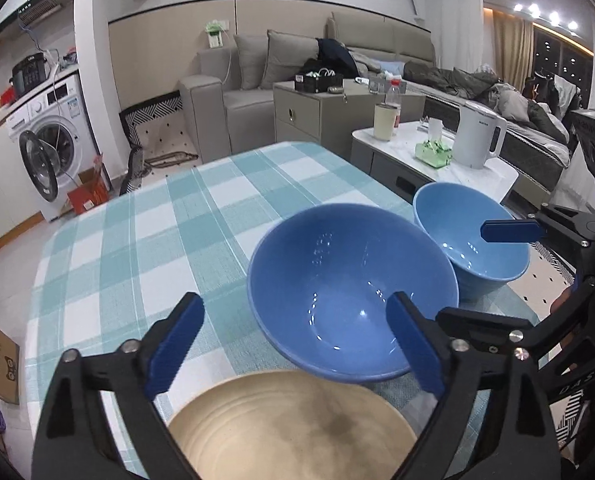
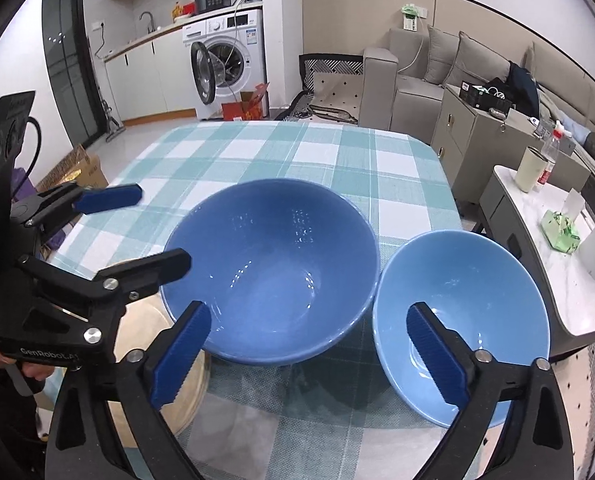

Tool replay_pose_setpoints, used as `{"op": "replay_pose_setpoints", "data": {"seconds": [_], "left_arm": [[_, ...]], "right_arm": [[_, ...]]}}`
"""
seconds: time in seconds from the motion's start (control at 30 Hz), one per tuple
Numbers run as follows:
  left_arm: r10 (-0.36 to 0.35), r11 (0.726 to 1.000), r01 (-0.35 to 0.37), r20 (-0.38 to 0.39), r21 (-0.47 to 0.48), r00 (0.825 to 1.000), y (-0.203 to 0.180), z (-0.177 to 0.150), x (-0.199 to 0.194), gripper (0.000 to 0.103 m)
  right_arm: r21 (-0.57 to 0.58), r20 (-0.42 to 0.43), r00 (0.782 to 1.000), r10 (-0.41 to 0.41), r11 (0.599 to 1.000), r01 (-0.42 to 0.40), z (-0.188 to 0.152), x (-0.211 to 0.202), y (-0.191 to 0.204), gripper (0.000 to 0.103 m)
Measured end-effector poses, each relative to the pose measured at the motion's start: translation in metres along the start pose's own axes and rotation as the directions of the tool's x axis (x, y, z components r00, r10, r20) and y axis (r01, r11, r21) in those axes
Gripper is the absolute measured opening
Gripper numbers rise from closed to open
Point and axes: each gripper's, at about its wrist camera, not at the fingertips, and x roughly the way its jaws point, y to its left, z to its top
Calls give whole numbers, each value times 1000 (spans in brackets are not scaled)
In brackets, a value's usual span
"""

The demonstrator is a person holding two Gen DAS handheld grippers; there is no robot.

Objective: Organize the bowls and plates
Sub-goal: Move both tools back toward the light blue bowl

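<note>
A moment between grasps is judged to be in hand: nothing is held. On the teal-and-white checked tablecloth, leftmost and nearest, a round tan stoneware plate lies flat. The left gripper is spread wide and empty above it. The glossy deep-blue large bowl stands upright at centre, beside the paler blue small bowl. The right gripper gapes empty. Nesting the small bowl would next be called for, gripped by its rim.
</note>
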Motion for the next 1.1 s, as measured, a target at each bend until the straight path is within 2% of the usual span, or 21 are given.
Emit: {"op": "replay_pose_setpoints", "data": {"seconds": [0.33,0.47,0.63,1.1], "left_arm": [[-12,1000,12,27,-24,1000,-6,10,-9,98],[-7,1000,7,26,-10,1000,-13,13,-8,99],[-6,1000,6,18,-3,1000,-21,16,-4,99],[-31,999,31,18,-16,999,-36,25,1,99]], "right_arm": [[145,69,997,22,989,-31,-8,-24,-23,102],[150,101,995,-4,989,-11,-13,-36,-28,102],[209,148,989,1,977,-32,-25,-53,-44,102],[298,198,980,-13,953,-48,-34,-76,-82,102]]}}
